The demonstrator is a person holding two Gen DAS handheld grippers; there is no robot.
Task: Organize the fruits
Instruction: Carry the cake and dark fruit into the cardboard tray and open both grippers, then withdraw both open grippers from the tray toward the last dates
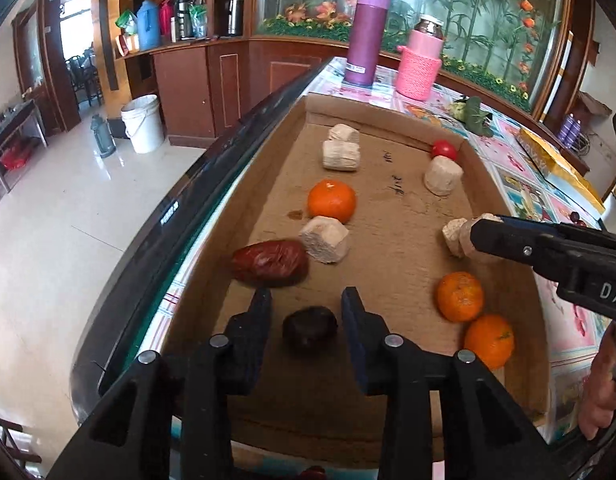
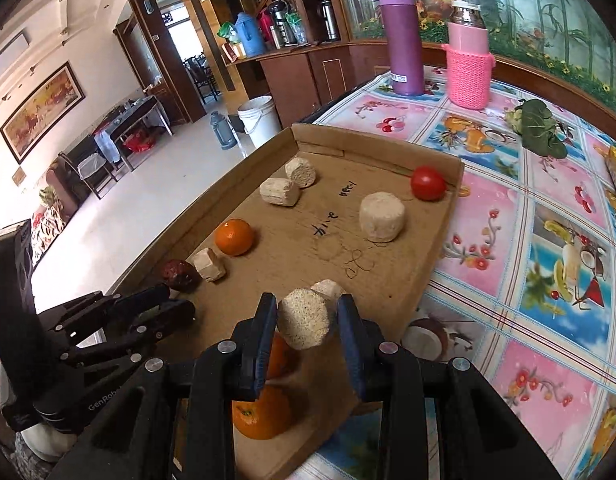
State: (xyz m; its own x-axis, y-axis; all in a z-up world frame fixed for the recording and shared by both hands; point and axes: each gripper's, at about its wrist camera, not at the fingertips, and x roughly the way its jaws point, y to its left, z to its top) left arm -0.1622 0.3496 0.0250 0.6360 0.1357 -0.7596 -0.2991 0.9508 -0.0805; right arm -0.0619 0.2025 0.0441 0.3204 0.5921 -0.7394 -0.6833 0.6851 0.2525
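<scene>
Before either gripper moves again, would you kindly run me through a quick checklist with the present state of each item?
1. Right gripper has a pale cut chunk between its fingers: ok.
2. Chunk lifted off the cardboard tray: cannot tell.
3. Left gripper open, dark date between its fingers, not pinched: ok.
4. Oranges beside the held chunk, close to the right gripper's path: not ok.
5. Red date close to the left finger: not ok.
6. Tomato and purple flask far from both grippers: ok.
</scene>
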